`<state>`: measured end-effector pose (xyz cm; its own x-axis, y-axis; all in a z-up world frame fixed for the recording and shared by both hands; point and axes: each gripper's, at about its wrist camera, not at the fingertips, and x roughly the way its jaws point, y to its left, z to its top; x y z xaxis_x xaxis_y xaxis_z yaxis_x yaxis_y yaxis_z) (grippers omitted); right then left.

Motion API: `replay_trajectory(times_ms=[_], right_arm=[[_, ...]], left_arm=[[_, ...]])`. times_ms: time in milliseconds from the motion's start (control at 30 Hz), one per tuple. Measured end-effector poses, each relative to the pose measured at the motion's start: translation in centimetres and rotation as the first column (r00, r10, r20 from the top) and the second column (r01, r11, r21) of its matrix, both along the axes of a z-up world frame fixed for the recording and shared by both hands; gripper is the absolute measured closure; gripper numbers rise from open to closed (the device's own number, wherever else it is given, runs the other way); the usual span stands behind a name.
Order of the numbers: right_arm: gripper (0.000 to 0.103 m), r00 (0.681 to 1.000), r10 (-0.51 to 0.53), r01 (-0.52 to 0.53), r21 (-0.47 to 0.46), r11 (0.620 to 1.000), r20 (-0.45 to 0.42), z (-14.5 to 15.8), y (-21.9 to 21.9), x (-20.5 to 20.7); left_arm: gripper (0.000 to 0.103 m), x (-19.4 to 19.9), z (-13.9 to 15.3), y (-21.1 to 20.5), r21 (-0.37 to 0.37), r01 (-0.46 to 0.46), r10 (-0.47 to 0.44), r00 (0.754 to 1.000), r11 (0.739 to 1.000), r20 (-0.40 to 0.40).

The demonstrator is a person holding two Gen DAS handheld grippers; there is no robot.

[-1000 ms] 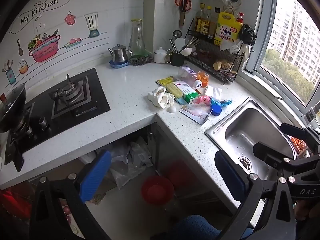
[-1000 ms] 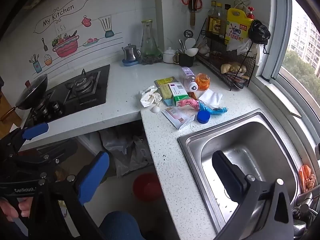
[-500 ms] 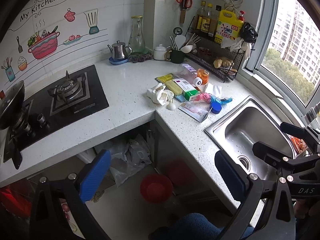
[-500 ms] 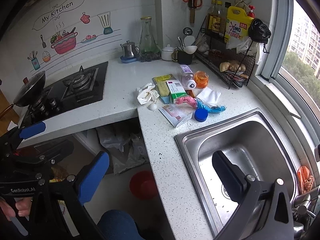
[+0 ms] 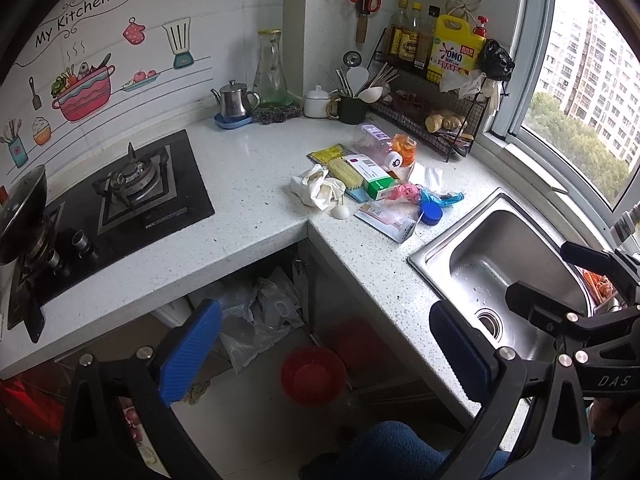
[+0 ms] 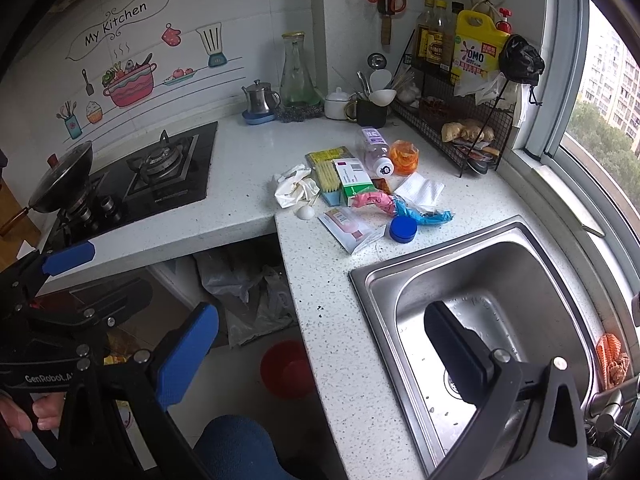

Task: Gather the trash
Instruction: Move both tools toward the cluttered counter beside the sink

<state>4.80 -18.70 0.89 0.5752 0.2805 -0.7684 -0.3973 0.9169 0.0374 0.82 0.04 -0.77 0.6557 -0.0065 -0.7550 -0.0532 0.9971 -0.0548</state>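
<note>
A black gas hob point(image 5: 132, 196) set into a speckled white counter point(image 5: 248, 168), with a steel teapot point(image 5: 234, 100) and glass carafe point(image 5: 272, 76) against the tiled wall, a wire rack point(image 6: 452, 120) of bottles by the window, and a steel sink point(image 6: 500, 292) at right

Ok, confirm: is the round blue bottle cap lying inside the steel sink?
No, the round blue bottle cap lies on the speckled countertop, beside the steel sink.
</note>
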Motion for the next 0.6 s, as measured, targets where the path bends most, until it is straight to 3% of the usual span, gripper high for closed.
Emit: replay_trajectory(times_ms=[433, 600], right_arm=[[0.000, 1.000, 0.003, -0.003, 0.026, 1.000, -0.013, -0.3, 0.2, 1.6], [0.000, 0.999, -0.021, 0.022, 0.021, 1.000, -0.039, -1.1, 0.7, 3.4]], left_arm=[[0.000, 2.5, -0.2, 0.5, -0.015, 0.042, -0.041, 0.999, 0.999, 0.026], [0.000, 5.2, -0.6, 1.7, -0.062, 0.088, -0.088, 0.996, 0.994, 0.004]])
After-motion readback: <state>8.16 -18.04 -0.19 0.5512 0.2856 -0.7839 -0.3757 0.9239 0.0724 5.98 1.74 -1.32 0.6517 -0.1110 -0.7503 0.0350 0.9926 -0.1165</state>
